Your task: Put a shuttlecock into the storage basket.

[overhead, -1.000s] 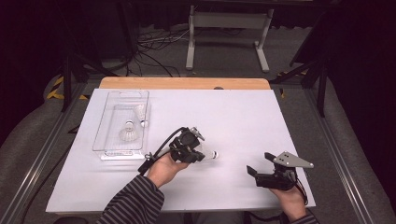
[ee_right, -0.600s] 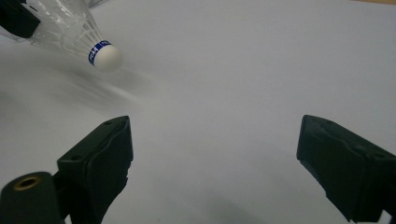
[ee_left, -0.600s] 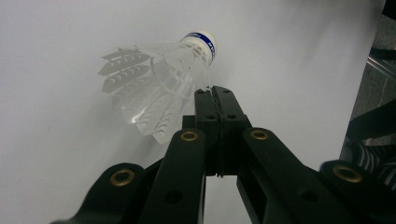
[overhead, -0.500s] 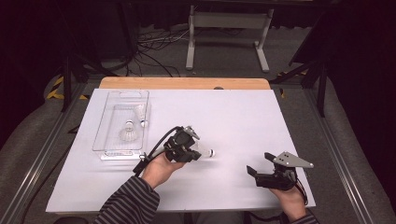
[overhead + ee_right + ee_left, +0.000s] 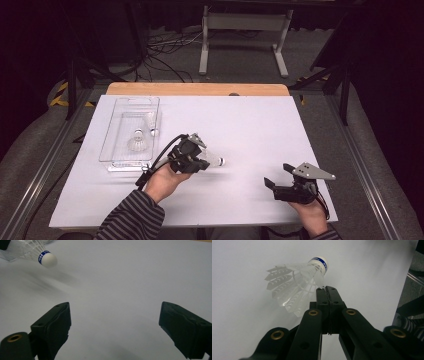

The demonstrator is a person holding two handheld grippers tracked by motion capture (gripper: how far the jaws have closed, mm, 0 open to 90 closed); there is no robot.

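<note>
Left tool (image 5: 200, 161), jaws pinched on the skirt edge of a shuttlecock (image 5: 297, 285), holds it just above the surface (image 5: 250, 130), cork pointing toward 3 o'clock, presumably for carrying to the clear tray (image 5: 107, 140) at 10 o'clock. My right tool (image 5: 113, 322) rests open, empty.

Striped grey-black sleeve (image 5: 131, 220), black left tool (image 5: 202, 164) with brass rivets, grey three-cornered plate (image 5: 312, 171)
</note>
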